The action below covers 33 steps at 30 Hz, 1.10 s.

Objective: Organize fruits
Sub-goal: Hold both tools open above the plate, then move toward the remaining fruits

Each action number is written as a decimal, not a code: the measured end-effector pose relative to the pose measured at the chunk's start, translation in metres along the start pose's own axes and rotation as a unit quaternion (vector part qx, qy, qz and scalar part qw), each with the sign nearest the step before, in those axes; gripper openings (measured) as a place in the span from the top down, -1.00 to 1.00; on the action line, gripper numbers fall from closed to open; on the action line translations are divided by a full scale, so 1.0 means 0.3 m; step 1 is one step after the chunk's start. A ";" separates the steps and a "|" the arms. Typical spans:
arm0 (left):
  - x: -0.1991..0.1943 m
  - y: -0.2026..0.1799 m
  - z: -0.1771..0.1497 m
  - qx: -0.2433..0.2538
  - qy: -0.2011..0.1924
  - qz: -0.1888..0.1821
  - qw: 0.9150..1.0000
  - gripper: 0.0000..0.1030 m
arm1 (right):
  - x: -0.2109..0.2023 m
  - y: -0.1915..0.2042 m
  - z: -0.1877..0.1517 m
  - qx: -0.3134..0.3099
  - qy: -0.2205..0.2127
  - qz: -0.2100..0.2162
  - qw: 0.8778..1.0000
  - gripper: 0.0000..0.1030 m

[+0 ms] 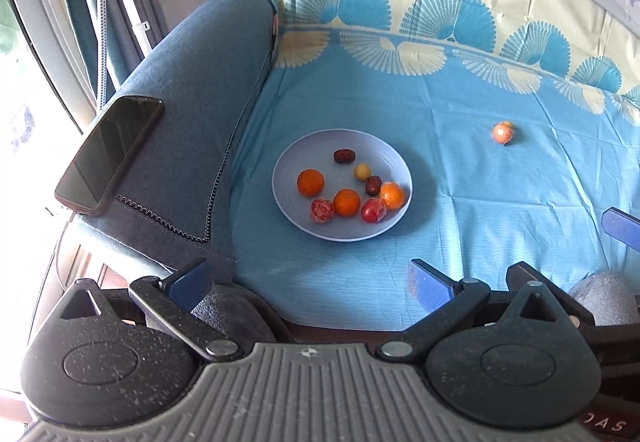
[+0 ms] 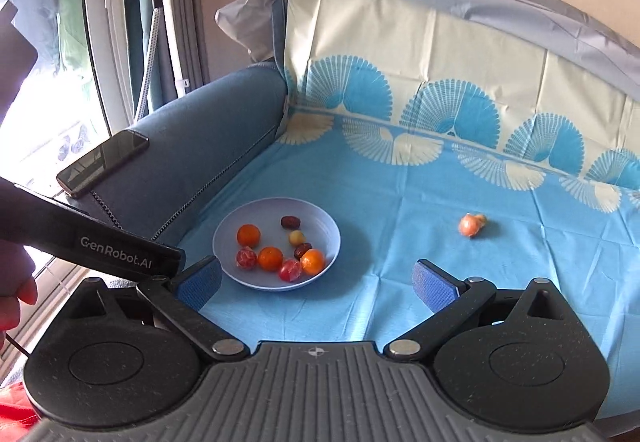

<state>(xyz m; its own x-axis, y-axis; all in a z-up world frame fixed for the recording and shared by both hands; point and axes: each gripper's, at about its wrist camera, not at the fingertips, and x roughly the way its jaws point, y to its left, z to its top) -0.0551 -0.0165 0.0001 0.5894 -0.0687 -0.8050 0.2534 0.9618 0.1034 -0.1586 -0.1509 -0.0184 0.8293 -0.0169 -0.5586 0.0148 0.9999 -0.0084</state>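
A pale blue plate lies on the blue cloth and holds several small fruits: oranges, red wrapped ones, dark dates and a small yellow one. One wrapped fruit lies alone on the cloth to the right. My left gripper hangs open and empty, well short of the plate. My right gripper is open wide too, nothing between its blue pads, near the plate's front edge.
A dark phone rests on the blue sofa arm left of the plate. The patterned cloth rises up the backrest behind. The left gripper's body and a hand show at the right wrist view's left.
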 end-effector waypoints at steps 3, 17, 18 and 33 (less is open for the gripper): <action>-0.017 -0.001 -0.003 0.005 -0.006 0.002 1.000 -0.99 | -0.016 -0.007 0.002 0.003 -0.006 -0.002 1.000 -0.97; -0.003 0.000 -0.001 0.011 0.003 0.004 1.000 -0.99 | -0.009 -0.011 -0.006 0.005 0.001 -0.003 1.000 -0.97; 0.002 0.000 0.000 0.011 0.004 0.004 1.000 -0.99 | -0.007 -0.011 -0.006 0.005 0.002 -0.003 1.000 -0.97; 0.087 -0.007 0.017 0.019 0.032 0.000 0.999 -0.99 | 0.060 -0.037 -0.023 0.018 0.021 -0.006 1.000 -0.98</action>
<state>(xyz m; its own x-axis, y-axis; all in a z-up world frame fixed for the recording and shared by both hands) -0.0364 -0.0218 -0.0181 0.5403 -0.0502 -0.8400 0.2827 0.9510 0.1250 -0.1475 -0.1622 -0.0341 0.8044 -0.0280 -0.5934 0.0451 0.9989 0.0140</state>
